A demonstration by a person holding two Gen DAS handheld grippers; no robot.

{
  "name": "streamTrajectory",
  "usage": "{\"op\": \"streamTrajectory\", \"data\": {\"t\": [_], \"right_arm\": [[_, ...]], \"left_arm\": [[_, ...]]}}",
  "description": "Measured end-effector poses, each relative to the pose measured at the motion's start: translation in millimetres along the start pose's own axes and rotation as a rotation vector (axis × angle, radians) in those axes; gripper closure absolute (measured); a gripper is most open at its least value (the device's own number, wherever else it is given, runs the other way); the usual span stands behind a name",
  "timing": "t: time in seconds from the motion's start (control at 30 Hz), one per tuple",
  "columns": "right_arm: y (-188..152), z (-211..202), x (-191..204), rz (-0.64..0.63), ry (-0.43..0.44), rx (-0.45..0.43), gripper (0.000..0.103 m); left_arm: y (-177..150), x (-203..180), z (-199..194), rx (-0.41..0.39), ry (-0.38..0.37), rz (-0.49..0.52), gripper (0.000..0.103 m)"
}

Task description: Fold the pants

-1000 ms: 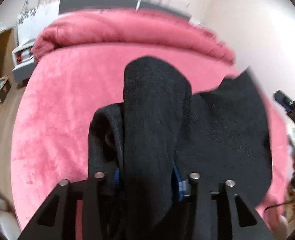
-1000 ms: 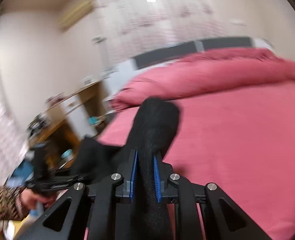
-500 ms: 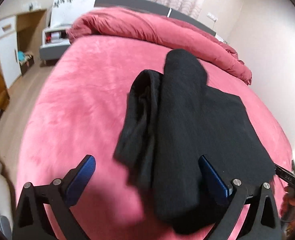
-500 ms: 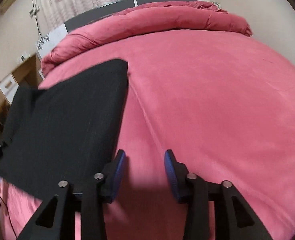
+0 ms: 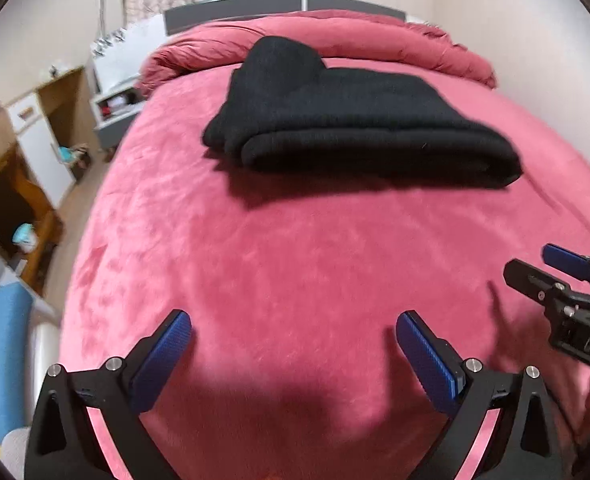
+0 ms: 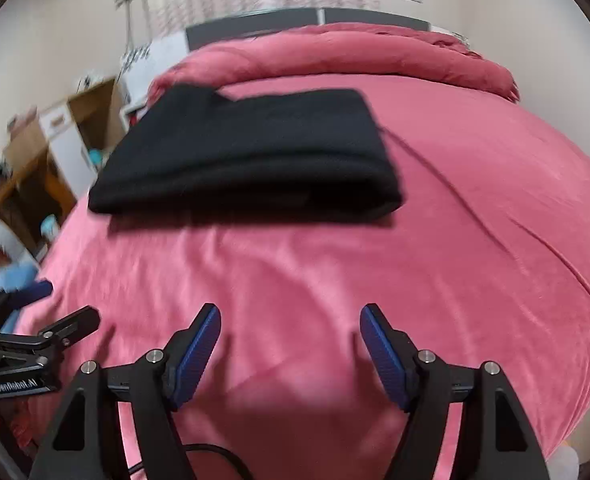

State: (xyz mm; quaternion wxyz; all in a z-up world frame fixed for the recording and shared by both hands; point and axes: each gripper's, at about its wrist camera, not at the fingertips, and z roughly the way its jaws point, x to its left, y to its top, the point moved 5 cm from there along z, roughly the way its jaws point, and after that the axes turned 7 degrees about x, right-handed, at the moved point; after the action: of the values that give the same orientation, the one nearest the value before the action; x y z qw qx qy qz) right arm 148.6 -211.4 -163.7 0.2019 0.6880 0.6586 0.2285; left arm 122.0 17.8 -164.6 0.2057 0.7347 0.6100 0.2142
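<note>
The black pants [image 5: 351, 120] lie folded in a thick stack on the pink bed [image 5: 295, 264], also in the right wrist view as a black slab [image 6: 251, 156]. My left gripper [image 5: 293, 330] stands wide open over bare bedspread, well short of the stack, with nothing between its blue pads. My right gripper [image 6: 289, 326] hovers over the pink cover nearer than the pants; its jaws are opening and hold nothing. The right gripper [image 5: 551, 276] shows at the right edge of the left wrist view, and the left gripper [image 6: 51, 332] at the lower left of the right wrist view.
A rolled pink duvet [image 5: 335, 40] lies along the grey headboard [image 5: 287, 4]. Left of the bed stand a white nightstand [image 5: 113, 100] and wooden shelves [image 5: 23, 168]. A black cable [image 6: 199, 456] trails near the bed's front edge.
Both grippers let go of the black pants and opened. They pulled back toward the bed's near edge, and the pants now rest folded farther up the bed.
</note>
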Motion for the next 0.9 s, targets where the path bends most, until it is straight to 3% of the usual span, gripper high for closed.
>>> {"op": "streamTrajectory", "data": {"t": [0.17, 0.5, 0.9], "right_arm": [[-10.6, 13.8, 0.7, 0.026, -0.012, 0.009, 0.030], [-13.5, 21.0, 12.8, -0.001, -0.020, -0.012, 0.023], [-18.4, 22.4, 9.1, 0.014, -0.002, -0.020, 0.023]], "left_arm": [[-11.5, -3.2, 12.5, 0.045, 0.051, -0.014, 0.000], [-15.6, 3.4, 20.5, 0.057, 0.036, -0.057, 0.000], [-17.3, 3.9, 19.4, 0.059, 0.023, -0.066, 0.000]]}}
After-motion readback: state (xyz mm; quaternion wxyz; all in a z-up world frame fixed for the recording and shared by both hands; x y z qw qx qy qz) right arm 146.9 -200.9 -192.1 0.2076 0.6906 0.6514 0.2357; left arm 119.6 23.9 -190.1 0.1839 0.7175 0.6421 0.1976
